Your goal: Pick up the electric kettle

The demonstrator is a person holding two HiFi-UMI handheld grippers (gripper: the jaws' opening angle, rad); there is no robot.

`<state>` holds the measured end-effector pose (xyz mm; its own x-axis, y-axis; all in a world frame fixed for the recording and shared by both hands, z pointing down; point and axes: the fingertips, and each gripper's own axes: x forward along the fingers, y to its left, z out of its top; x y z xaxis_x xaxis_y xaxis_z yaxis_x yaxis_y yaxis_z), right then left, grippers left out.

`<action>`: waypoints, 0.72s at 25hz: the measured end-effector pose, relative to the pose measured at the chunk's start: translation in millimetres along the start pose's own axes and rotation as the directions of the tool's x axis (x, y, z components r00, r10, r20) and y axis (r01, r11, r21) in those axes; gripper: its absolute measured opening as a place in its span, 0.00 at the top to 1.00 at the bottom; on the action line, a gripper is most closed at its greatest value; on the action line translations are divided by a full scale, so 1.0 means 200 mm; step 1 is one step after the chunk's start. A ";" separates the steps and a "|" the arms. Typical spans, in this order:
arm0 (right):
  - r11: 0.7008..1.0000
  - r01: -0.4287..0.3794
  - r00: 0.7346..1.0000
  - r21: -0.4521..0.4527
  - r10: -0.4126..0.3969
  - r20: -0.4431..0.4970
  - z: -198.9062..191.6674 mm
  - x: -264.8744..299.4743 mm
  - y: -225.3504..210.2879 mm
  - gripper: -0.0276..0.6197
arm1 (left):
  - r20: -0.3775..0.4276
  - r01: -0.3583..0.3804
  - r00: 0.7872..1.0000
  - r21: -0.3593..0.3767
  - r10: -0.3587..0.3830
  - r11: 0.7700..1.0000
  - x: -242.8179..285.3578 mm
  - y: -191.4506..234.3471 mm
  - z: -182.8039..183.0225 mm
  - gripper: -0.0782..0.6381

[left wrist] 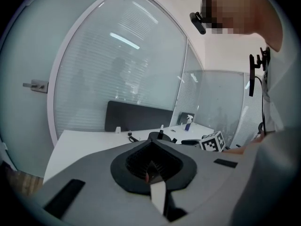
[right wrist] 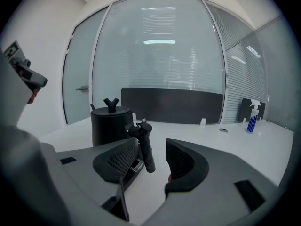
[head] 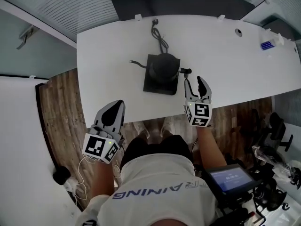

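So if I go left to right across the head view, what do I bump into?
left gripper → electric kettle → right gripper → blue spray bottle

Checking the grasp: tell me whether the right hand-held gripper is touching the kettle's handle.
Apart. In the head view, white table shows between the end of the kettle handle and the open right hand-held gripper.
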<state>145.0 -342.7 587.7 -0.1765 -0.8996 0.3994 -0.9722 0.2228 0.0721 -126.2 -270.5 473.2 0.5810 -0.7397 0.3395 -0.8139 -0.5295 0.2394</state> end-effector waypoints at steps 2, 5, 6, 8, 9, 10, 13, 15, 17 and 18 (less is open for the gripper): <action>1.000 0.021 1.000 -0.002 -0.021 -0.009 -0.04 0.06 0.00 0.65 | -0.030 -0.020 0.999 0.013 0.021 1.000 0.00 0.04 -0.04 0.87; 0.999 0.033 0.999 -0.001 -0.033 -0.026 -0.11 0.13 0.03 0.65 | -0.051 -0.043 0.998 -0.008 0.043 0.999 -0.01 0.10 -0.08 0.87; 0.999 0.042 0.999 -0.002 -0.042 -0.027 -0.12 0.15 0.03 0.65 | -0.053 -0.049 0.997 -0.017 0.048 0.999 -0.01 0.11 -0.09 0.87; 0.998 0.064 0.998 -0.005 -0.064 -0.024 -0.13 0.18 0.02 0.65 | -0.055 -0.056 0.997 -0.026 0.054 0.998 0.00 0.14 -0.10 0.87; 0.997 0.072 0.997 -0.008 -0.073 -0.024 -0.13 0.20 0.02 0.65 | -0.057 -0.057 0.997 -0.029 0.056 0.998 0.00 0.14 -0.11 0.87; 0.997 0.079 0.997 -0.010 -0.079 -0.024 -0.14 0.21 0.02 0.65 | -0.061 -0.058 0.997 -0.031 0.056 0.998 0.01 0.15 -0.11 0.87; 0.996 0.090 0.996 -0.022 -0.091 -0.026 -0.15 0.26 0.01 0.65 | -0.070 -0.057 0.996 -0.029 0.054 0.998 0.03 0.15 -0.11 0.87; 0.995 0.093 0.995 -0.027 -0.094 -0.032 -0.16 0.29 0.01 0.65 | -0.070 -0.055 0.996 -0.029 0.053 0.998 0.04 0.15 -0.11 0.87; 0.995 0.096 0.995 -0.026 -0.097 -0.034 -0.17 0.32 0.00 0.65 | -0.069 -0.058 0.996 -0.029 0.056 0.998 0.05 0.17 -0.12 0.87; 0.995 0.099 0.994 -0.027 -0.100 -0.033 -0.17 0.33 -0.01 0.65 | -0.070 -0.060 0.996 -0.030 0.058 0.998 0.05 0.17 -0.12 0.87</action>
<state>139.7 -390.0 645.0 -0.0734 -0.9043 0.4205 -0.9803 0.1430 0.1363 -148.5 -286.2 506.6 0.5312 -0.7382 0.4157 -0.8471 -0.4713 0.2456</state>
